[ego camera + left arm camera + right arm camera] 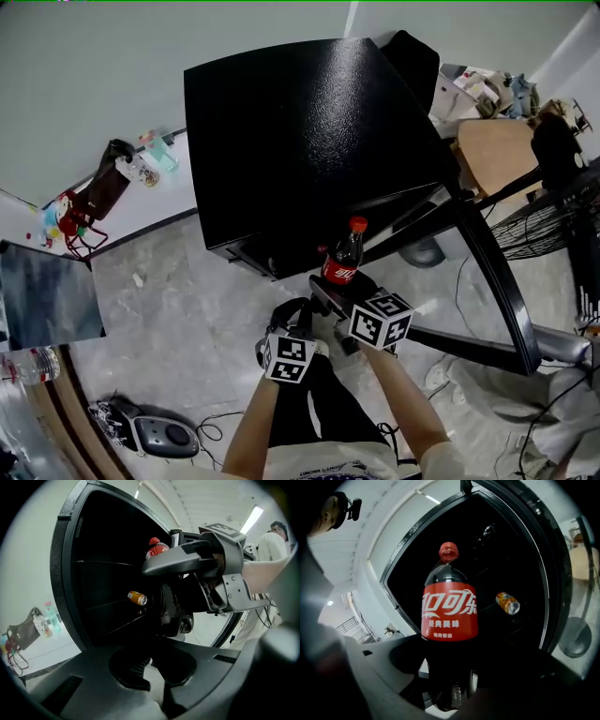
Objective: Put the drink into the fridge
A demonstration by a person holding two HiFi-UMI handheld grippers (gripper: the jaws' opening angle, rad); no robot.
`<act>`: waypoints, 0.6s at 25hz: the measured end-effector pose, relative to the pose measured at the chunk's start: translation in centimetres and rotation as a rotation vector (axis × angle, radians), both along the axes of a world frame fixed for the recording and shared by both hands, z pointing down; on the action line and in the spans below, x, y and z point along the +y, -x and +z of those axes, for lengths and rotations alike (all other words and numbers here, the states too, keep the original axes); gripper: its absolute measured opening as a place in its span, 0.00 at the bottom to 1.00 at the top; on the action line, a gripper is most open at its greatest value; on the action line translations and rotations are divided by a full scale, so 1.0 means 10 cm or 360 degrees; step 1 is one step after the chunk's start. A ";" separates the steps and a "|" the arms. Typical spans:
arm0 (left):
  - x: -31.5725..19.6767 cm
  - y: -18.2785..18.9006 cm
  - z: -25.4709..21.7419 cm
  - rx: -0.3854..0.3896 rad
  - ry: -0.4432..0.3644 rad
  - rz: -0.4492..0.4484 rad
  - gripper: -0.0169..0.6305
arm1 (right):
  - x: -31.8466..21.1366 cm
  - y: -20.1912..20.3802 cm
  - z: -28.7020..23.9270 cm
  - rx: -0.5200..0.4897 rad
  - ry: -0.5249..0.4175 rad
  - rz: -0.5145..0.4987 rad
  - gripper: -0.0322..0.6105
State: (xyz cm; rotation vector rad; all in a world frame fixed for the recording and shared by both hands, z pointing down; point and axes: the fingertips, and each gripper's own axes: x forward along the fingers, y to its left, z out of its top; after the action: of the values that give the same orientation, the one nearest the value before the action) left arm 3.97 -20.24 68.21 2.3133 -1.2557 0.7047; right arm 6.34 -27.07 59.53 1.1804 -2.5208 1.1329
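A cola bottle [344, 257] with a red cap and red label [450, 612] stands upright between the jaws of my right gripper [334, 289], which is shut on its dark lower part [449, 686]. It hangs just in front of the open black fridge [309, 141]. The fridge's dark inside [506, 564] fills the view behind the bottle, and an orange can [507, 603] lies on a wire shelf. My left gripper [292, 314] sits just left of the right one, jaws closed together with nothing held [152, 674]. From the left gripper view I see the right gripper [201, 559] and the bottle's cap [154, 542].
The fridge door [492, 272] swings open to the right. A fan [553, 225] and a wooden table [497, 150] stand beyond it. A person in white [274, 545] stands at the right. Bags [80, 211] lean on the left wall, and a grey device [159, 436] with cables lies on the floor.
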 end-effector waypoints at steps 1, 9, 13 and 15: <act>0.00 -0.01 0.03 -0.0012 0.0000 0.0015 0.03 | -0.02 0.01 0.03 0.0003 0.0012 -0.0003 0.52; -0.07 -0.09 0.14 -0.0005 -0.0015 0.0062 0.03 | -0.18 0.09 0.18 0.0043 0.0061 -0.0064 0.52; -0.05 -0.13 0.15 -0.0010 -0.0026 0.0096 0.03 | -0.25 0.15 0.25 0.0045 0.0089 -0.0104 0.52; -0.04 -0.13 0.17 0.0005 -0.0017 0.0087 0.03 | -0.30 0.18 0.30 0.0037 0.0118 -0.0108 0.52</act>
State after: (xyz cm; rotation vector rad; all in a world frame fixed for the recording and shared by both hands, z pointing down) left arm 5.29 -20.67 69.87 2.3644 -1.2017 0.7144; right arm 4.56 -30.03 62.51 1.0754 -2.4592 1.1782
